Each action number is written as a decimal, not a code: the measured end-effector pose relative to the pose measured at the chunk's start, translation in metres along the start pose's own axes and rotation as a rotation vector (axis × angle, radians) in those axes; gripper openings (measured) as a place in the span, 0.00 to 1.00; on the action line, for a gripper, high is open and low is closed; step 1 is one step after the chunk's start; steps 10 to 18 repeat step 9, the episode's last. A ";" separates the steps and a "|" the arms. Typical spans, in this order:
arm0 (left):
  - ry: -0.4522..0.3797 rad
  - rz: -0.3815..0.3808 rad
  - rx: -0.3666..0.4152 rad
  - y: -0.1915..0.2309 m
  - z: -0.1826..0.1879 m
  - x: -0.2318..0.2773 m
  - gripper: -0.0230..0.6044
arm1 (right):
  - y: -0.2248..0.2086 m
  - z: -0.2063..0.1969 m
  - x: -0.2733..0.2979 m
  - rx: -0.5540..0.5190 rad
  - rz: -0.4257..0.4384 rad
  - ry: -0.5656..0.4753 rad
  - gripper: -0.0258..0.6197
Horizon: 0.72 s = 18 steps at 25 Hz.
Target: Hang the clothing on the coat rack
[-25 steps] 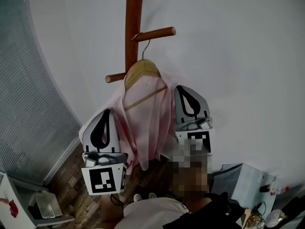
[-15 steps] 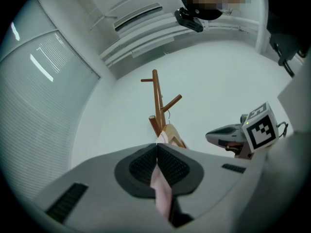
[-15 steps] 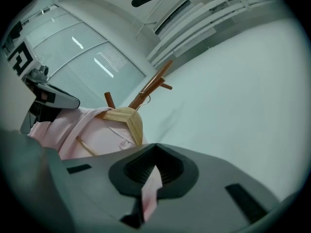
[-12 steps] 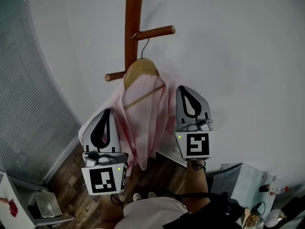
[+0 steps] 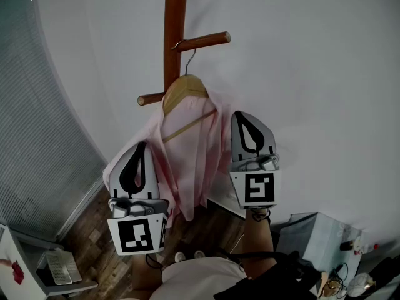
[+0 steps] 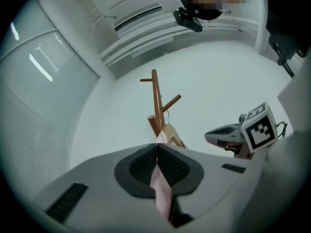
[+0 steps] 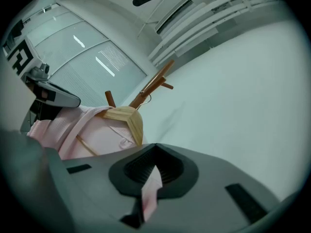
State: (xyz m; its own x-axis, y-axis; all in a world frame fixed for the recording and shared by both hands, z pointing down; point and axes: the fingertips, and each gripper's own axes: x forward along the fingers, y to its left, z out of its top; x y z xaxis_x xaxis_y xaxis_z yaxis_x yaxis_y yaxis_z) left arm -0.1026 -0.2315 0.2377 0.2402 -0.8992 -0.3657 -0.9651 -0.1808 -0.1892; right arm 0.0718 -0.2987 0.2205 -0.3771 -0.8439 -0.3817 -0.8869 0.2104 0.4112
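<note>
**Pink shirt on its hanger at the coat rack, a gripper clamped on each side**

The shirt (image 5: 190,161) hangs lengthwise down the middle of the frame from a wooden hanger (image 5: 185,91). The hanger's wire hook looks to be over the upper peg (image 5: 206,42) of the coat rack (image 5: 175,17) at top centre. The left gripper (image 5: 140,147) sits at lower left and the right gripper (image 5: 242,116) at centre right, so the cloth lies between them, up and inward from both. Each has its fingers (image 6: 138,168) clenched on a fold of pink fabric, which both gripper views show pinched flat. The right gripper is higher and nearer the hanger, while the left holds farther down the side. With the weight apparently on the peg, the next move is likely to let go and draw outward, away from the shirt's hanging line.
</note>
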 end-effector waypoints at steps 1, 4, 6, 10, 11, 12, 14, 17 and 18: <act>0.000 0.000 0.000 0.000 0.000 0.000 0.06 | 0.000 0.000 0.000 0.000 0.000 0.001 0.07; 0.000 -0.001 0.000 0.000 0.000 0.000 0.06 | 0.001 -0.001 0.001 -0.006 0.004 0.003 0.07; -0.001 -0.004 0.001 0.000 0.000 0.001 0.06 | 0.001 -0.002 0.001 -0.013 0.007 0.005 0.07; -0.004 -0.006 0.002 -0.001 0.001 0.001 0.06 | 0.002 -0.002 0.002 -0.013 0.008 0.008 0.07; -0.004 -0.006 0.002 -0.001 0.001 0.001 0.06 | 0.002 -0.002 0.002 -0.013 0.008 0.008 0.07; -0.004 -0.006 0.002 -0.001 0.001 0.001 0.06 | 0.002 -0.002 0.002 -0.013 0.008 0.008 0.07; -0.004 -0.006 0.002 -0.001 0.001 0.001 0.06 | 0.002 -0.002 0.002 -0.013 0.008 0.008 0.07; -0.004 -0.006 0.002 -0.001 0.001 0.001 0.06 | 0.002 -0.002 0.002 -0.013 0.008 0.008 0.07; -0.004 -0.006 0.002 -0.001 0.001 0.001 0.06 | 0.002 -0.002 0.002 -0.013 0.008 0.008 0.07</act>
